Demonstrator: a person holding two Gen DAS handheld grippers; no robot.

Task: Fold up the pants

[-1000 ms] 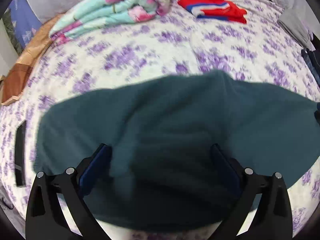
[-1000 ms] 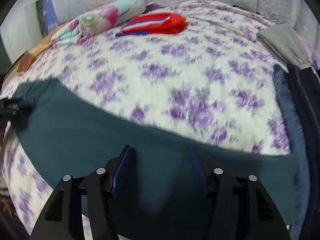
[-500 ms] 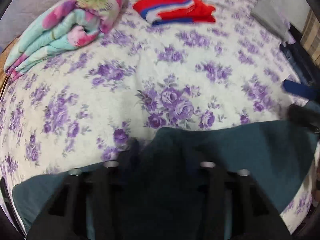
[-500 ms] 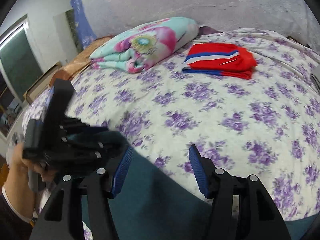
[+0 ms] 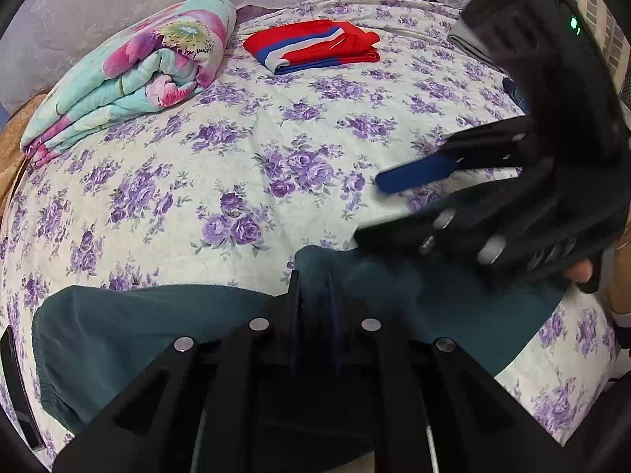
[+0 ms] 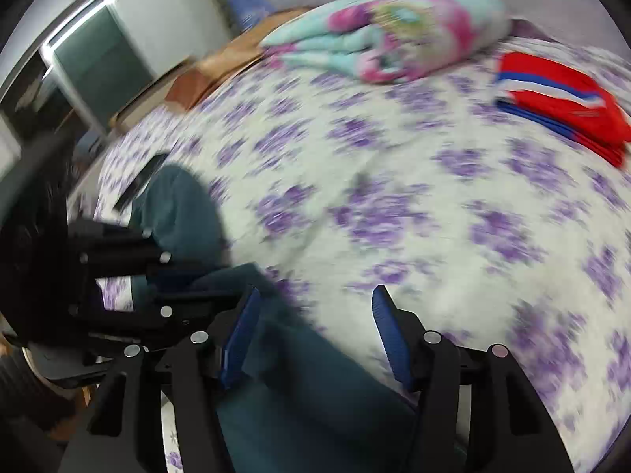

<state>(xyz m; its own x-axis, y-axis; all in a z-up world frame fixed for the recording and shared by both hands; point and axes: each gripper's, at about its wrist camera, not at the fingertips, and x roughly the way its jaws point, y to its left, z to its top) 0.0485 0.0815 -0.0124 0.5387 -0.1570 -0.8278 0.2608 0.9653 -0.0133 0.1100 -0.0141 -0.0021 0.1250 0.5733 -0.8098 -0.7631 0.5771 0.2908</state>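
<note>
Dark teal pants (image 5: 130, 327) lie along the near edge of a bed with a purple-flowered cover (image 5: 276, 138). My left gripper (image 5: 315, 299) is shut on a fold of the teal pants. My right gripper (image 6: 313, 339) is open and empty, above the pants (image 6: 315, 394) near the bed edge. It also shows in the left wrist view (image 5: 398, 205), close on the right, one blue pad over the cover. The left gripper shows at the left of the blurred right wrist view (image 6: 221, 280), on the teal cloth.
A folded floral blanket (image 5: 130, 75) and a folded red, white and blue garment (image 5: 315, 47) lie at the back of the bed. A dark flat object (image 5: 15, 386) lies at the left bed edge. A window (image 6: 98, 67) and wooden furniture are on the left.
My left gripper went from open over the pants to shut on a fold. My right gripper has swung left and now sits close beside the left one.
</note>
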